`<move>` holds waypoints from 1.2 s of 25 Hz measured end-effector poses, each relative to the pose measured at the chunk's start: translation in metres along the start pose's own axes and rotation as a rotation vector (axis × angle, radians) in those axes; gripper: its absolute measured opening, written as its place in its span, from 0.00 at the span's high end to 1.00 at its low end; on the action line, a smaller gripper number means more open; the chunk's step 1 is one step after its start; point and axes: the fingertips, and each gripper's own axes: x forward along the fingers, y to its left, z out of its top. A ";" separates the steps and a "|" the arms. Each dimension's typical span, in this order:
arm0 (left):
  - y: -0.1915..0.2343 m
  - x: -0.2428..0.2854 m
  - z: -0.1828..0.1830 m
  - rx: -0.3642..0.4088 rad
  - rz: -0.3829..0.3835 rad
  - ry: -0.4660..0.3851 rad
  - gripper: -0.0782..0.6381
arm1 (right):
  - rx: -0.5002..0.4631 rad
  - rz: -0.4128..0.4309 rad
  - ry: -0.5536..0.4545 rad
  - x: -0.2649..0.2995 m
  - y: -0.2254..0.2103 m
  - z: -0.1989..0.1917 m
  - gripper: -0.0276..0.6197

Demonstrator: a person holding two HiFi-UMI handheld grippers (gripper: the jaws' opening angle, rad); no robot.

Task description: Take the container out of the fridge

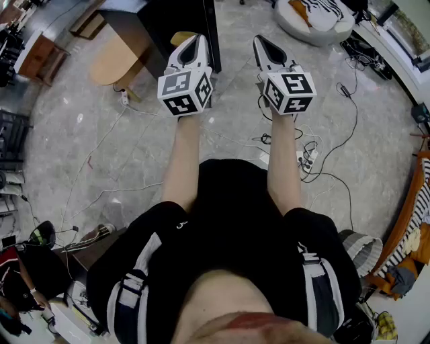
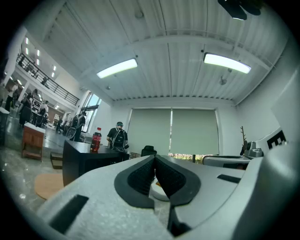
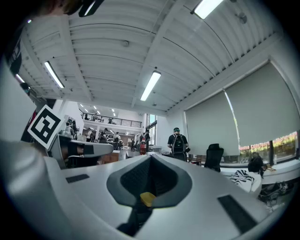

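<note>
Container: not found in any view, fridge likewise. Left gripper [image 1: 193,41] and right gripper [image 1: 262,44] held out ahead, jaws of both pressed together on nothing. Trip risk judged from loose cables [image 1: 322,151] underfoot, shown by head view only. Red soda bottle [image 2: 96,139] on black desk [image 2: 77,161] and standing person [image 2: 117,136] beyond: gripper views only.

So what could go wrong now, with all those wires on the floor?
1. Cables and a power strip lie on the floor close to the person, so walking off could mean a trip.
2. The black desk stands just ahead of the left gripper. A careless swing might knock the red bottle on it.
3. The left gripper and the right gripper are both shut, and no fridge shows. They must open before grabbing anything.
</note>
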 end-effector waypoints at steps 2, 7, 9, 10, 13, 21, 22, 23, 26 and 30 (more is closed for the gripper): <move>-0.002 0.003 0.006 0.004 0.000 -0.013 0.88 | -0.009 -0.010 -0.007 0.003 -0.005 0.005 0.94; 0.003 0.009 0.012 0.022 0.009 -0.022 0.88 | 0.012 -0.050 -0.021 0.012 -0.021 0.007 0.94; 0.014 0.014 0.009 0.017 0.028 -0.022 0.88 | 0.024 -0.045 -0.027 0.021 -0.026 0.004 0.94; 0.021 0.018 0.006 0.012 0.039 -0.018 0.88 | 0.027 -0.043 -0.027 0.027 -0.028 0.002 0.94; 0.045 0.038 -0.014 -0.021 0.071 0.010 0.88 | 0.034 -0.034 -0.005 0.052 -0.037 -0.014 0.94; 0.091 0.145 -0.070 -0.083 0.085 0.106 0.88 | 0.027 -0.036 0.094 0.144 -0.091 -0.073 0.94; 0.096 0.161 -0.075 -0.073 0.078 0.125 0.88 | 0.033 -0.035 0.106 0.159 -0.096 -0.080 0.94; 0.103 0.177 -0.081 -0.066 0.074 0.145 0.88 | 0.040 -0.030 0.118 0.174 -0.100 -0.089 0.94; 0.131 0.222 -0.109 -0.075 0.084 0.209 0.88 | 0.061 -0.005 0.169 0.224 -0.112 -0.122 0.94; 0.173 0.269 -0.162 -0.110 0.113 0.327 0.88 | 0.121 0.010 0.251 0.288 -0.125 -0.177 0.94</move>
